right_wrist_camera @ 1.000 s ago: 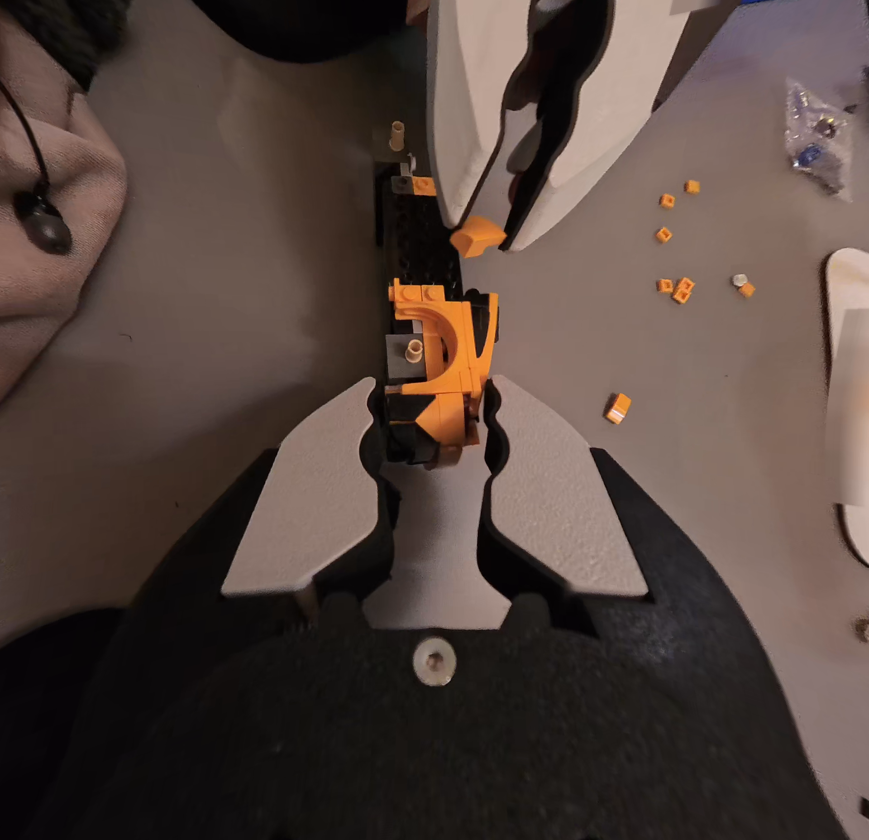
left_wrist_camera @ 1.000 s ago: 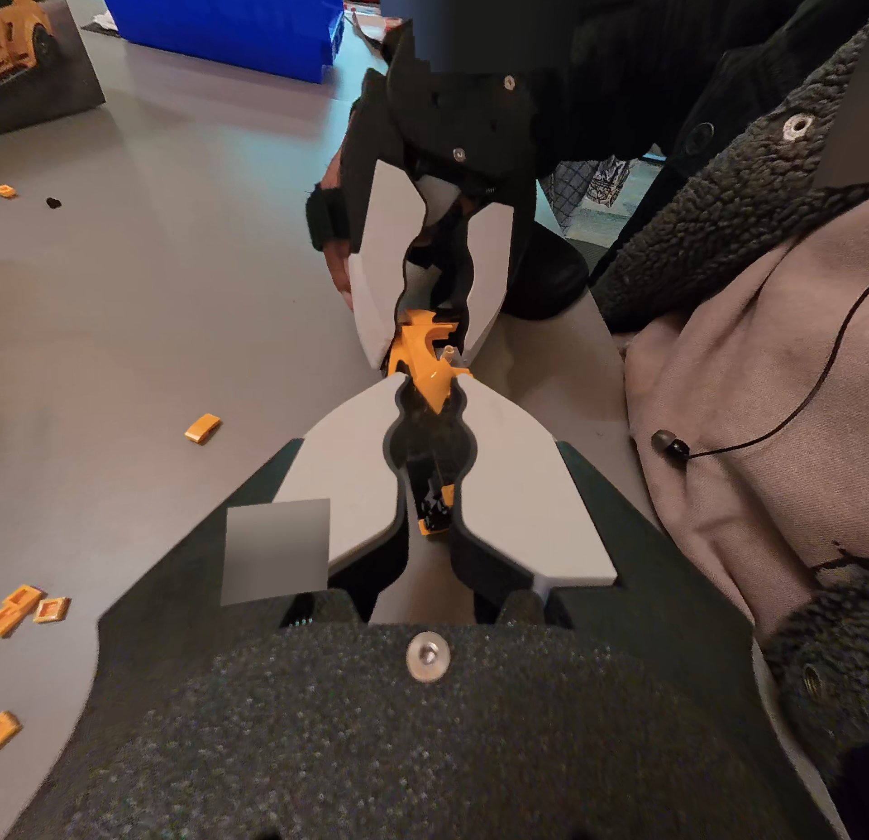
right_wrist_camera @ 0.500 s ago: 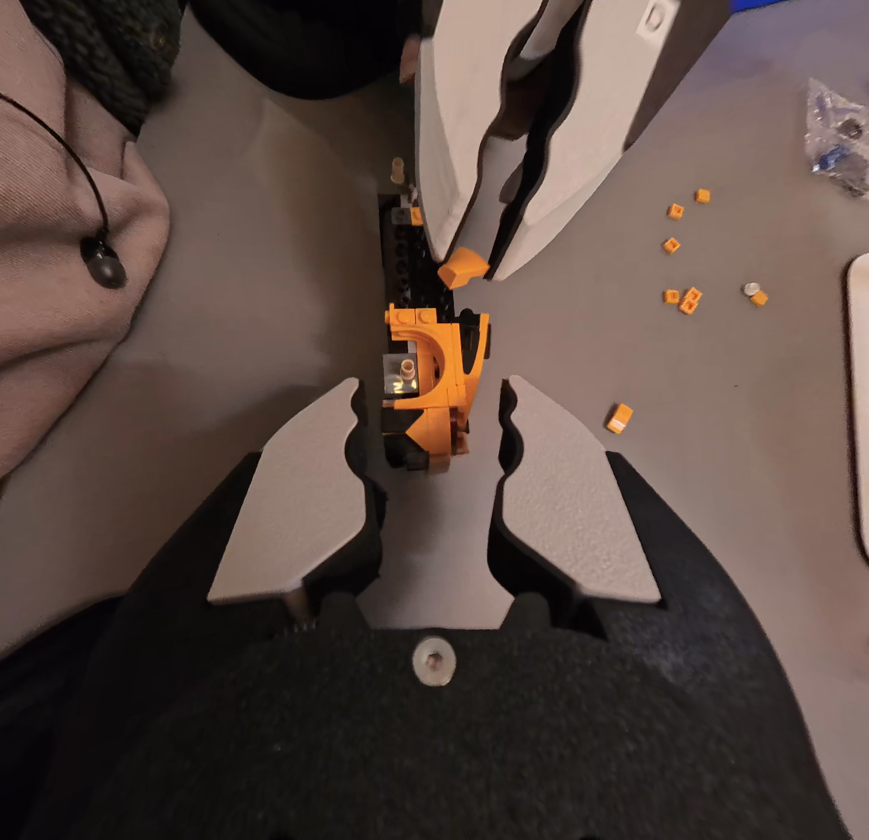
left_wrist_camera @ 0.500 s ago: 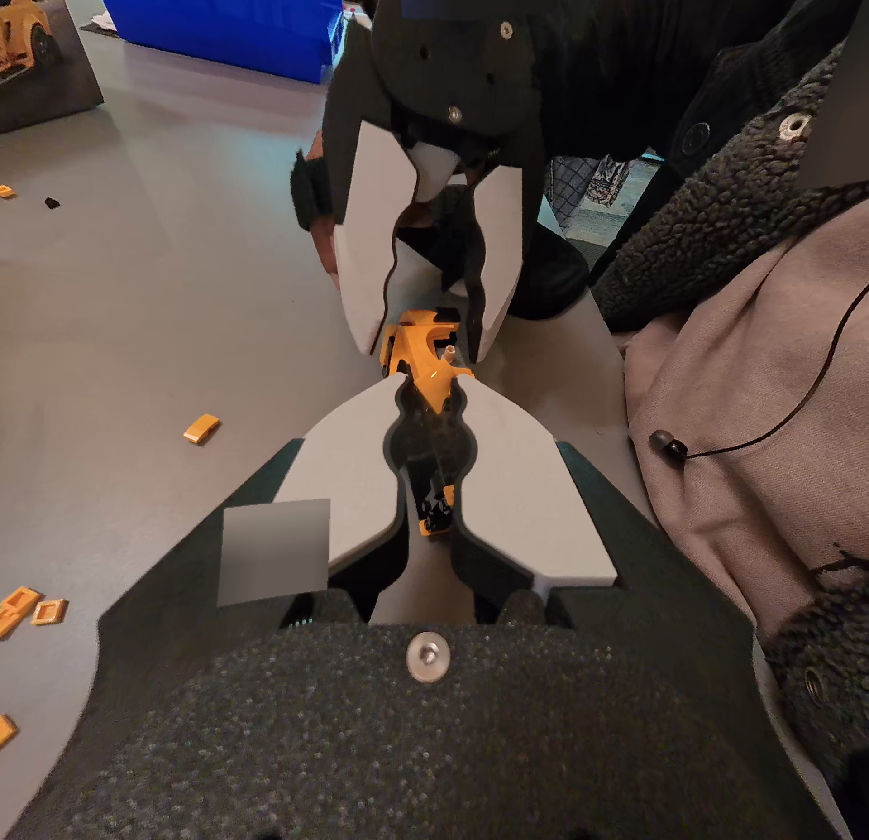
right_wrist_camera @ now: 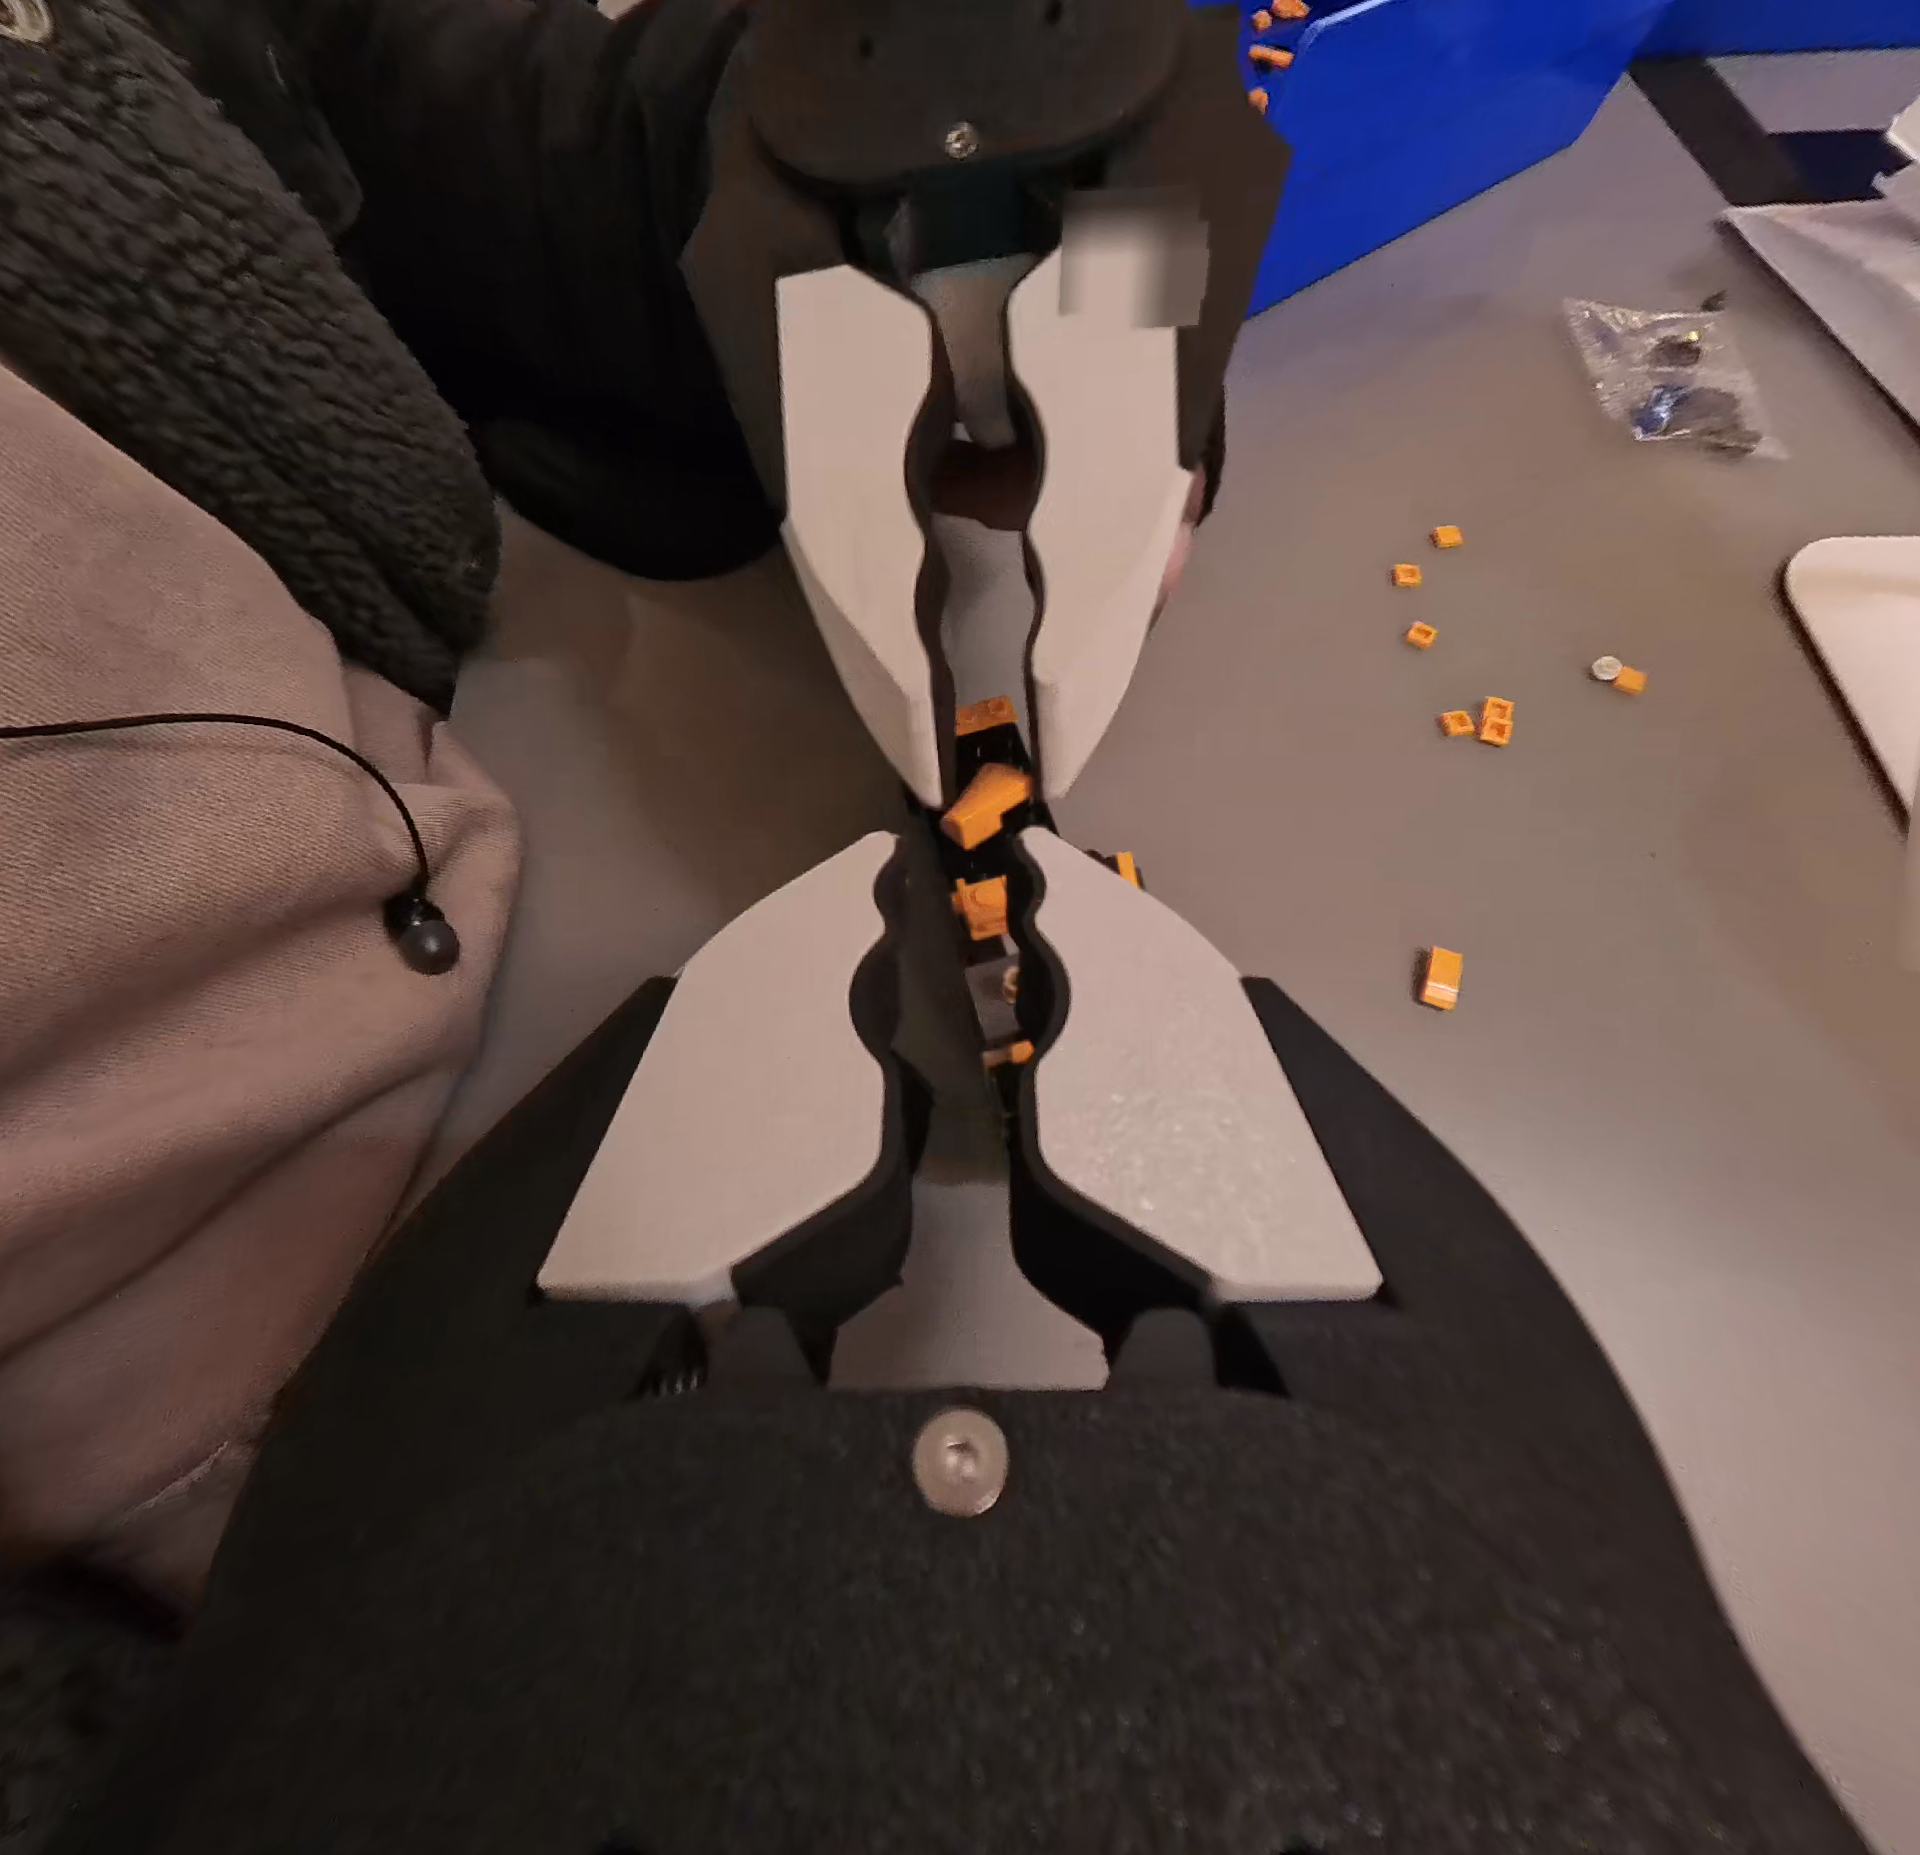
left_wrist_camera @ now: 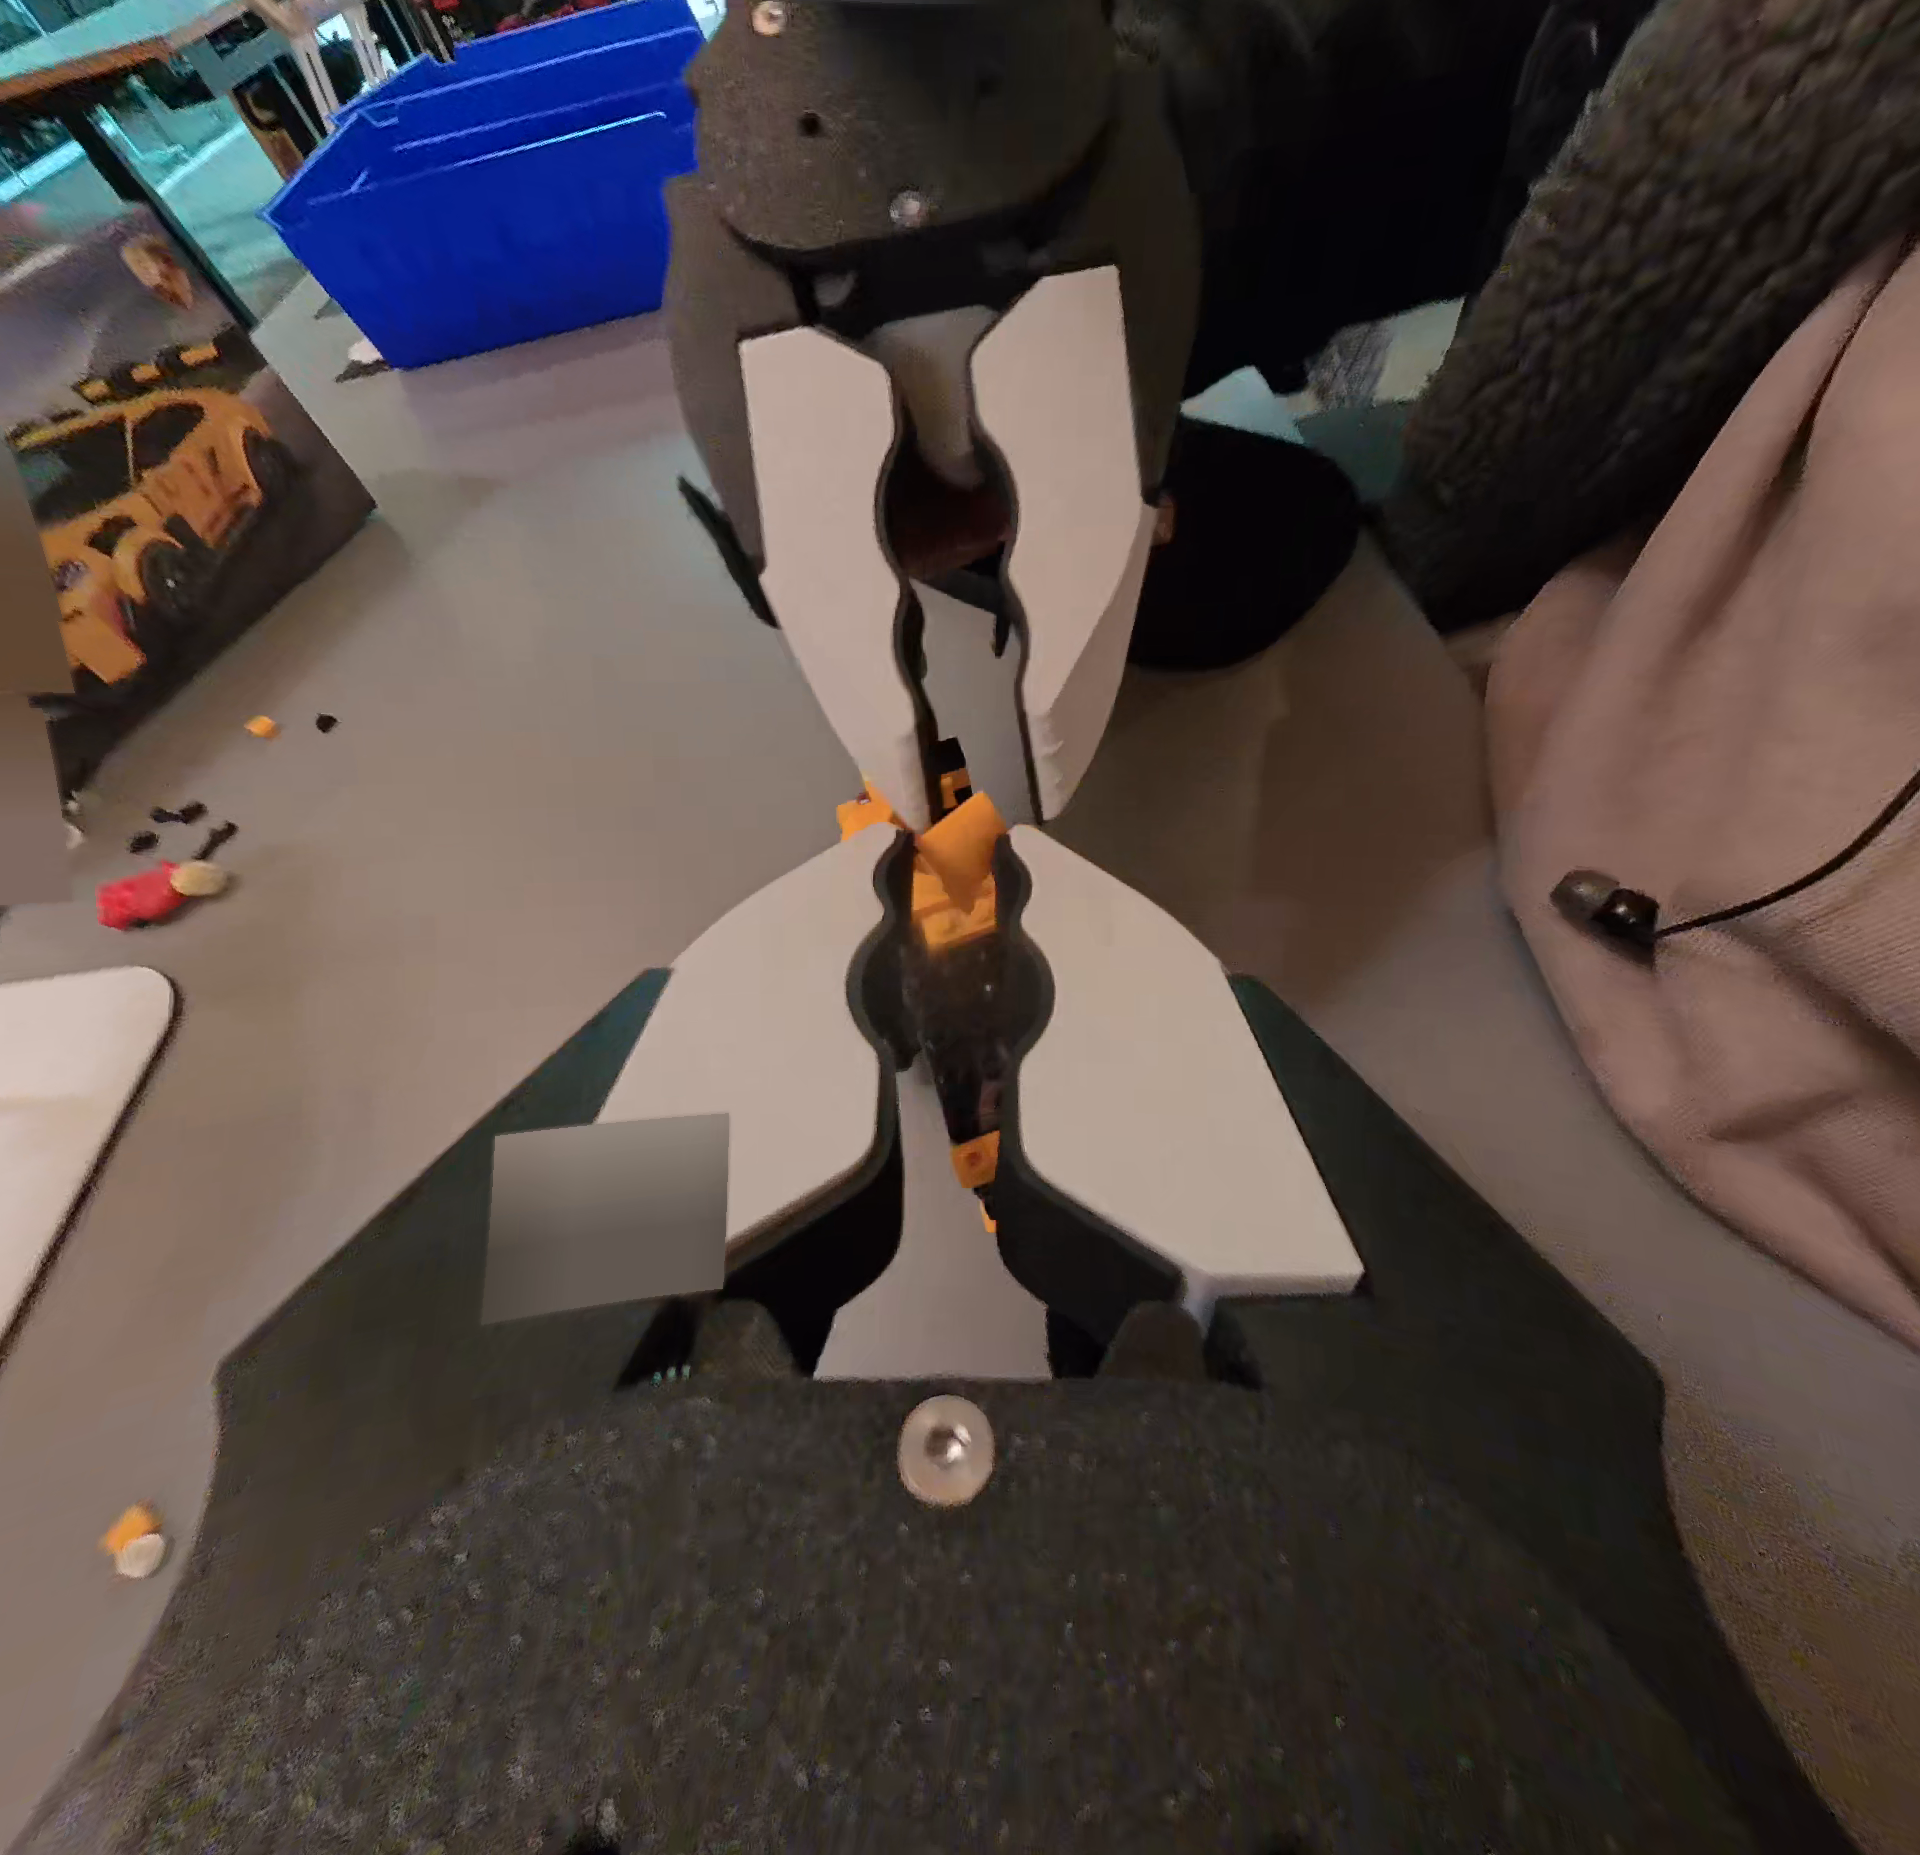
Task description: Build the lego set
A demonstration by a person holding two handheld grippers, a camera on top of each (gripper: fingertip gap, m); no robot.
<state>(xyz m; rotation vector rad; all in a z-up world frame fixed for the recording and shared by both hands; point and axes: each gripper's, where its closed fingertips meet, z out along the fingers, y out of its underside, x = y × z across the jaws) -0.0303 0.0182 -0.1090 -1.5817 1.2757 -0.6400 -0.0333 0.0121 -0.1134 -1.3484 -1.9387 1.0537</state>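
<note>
Left hand-held gripper [left_wrist_camera: 951, 849] pinches orange wedge brick [left_wrist_camera: 961, 834]; right hand-held gripper [right_wrist_camera: 961, 849] seemingly clamps black-orange model [right_wrist_camera: 982, 906]; tips meet over worktop [right_wrist_camera: 1351, 1130].

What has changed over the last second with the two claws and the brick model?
The right claw opened wider, then narrowed over the orange and black brick assembly. I cannot tell whether its pads press it. The claws came tip to tip, bringing the small orange slope brick along the assembly toward the right claw. Unchanged: the left claw stays clamped on that brick, and the loose orange pieces lie on the grey table.
</note>
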